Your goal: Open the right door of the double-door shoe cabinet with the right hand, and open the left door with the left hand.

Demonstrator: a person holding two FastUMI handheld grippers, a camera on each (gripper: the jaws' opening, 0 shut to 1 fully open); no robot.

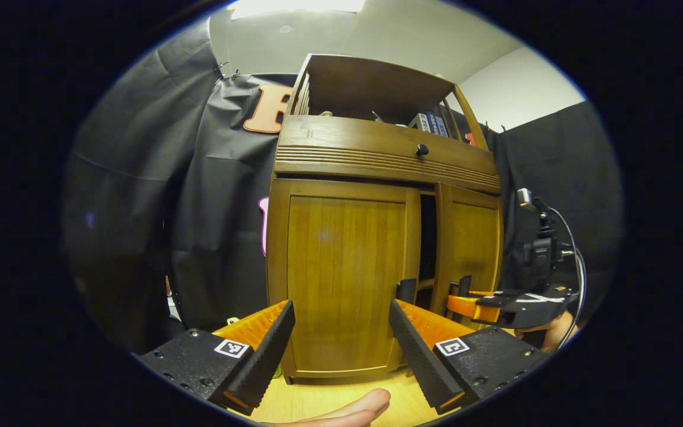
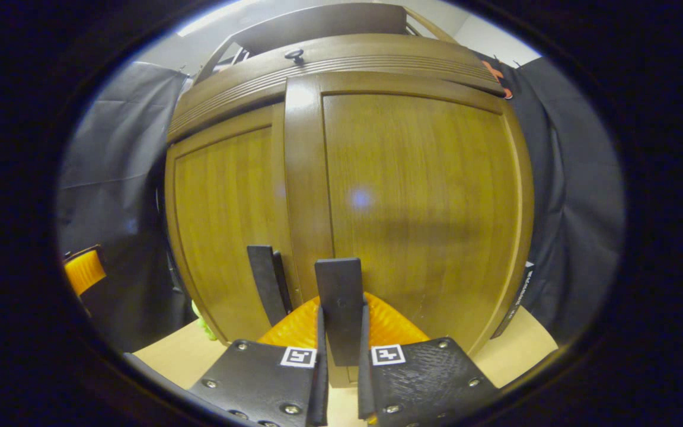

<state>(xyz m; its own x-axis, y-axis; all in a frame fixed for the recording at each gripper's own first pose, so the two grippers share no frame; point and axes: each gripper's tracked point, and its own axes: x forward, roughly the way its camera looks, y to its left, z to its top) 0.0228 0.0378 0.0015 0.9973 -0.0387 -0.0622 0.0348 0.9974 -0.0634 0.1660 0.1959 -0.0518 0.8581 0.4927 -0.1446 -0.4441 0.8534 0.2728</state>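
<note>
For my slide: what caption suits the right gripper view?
Right claw shut on the right door's handle, left door closed.

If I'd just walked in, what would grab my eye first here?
Probably the wooden shoe cabinet dead ahead, its right door pulled ajar, with a dark gap beside the left door. In the right gripper view, the right gripper is clamped on that door's flat black handle. The left gripper hangs open before the left door.
</note>
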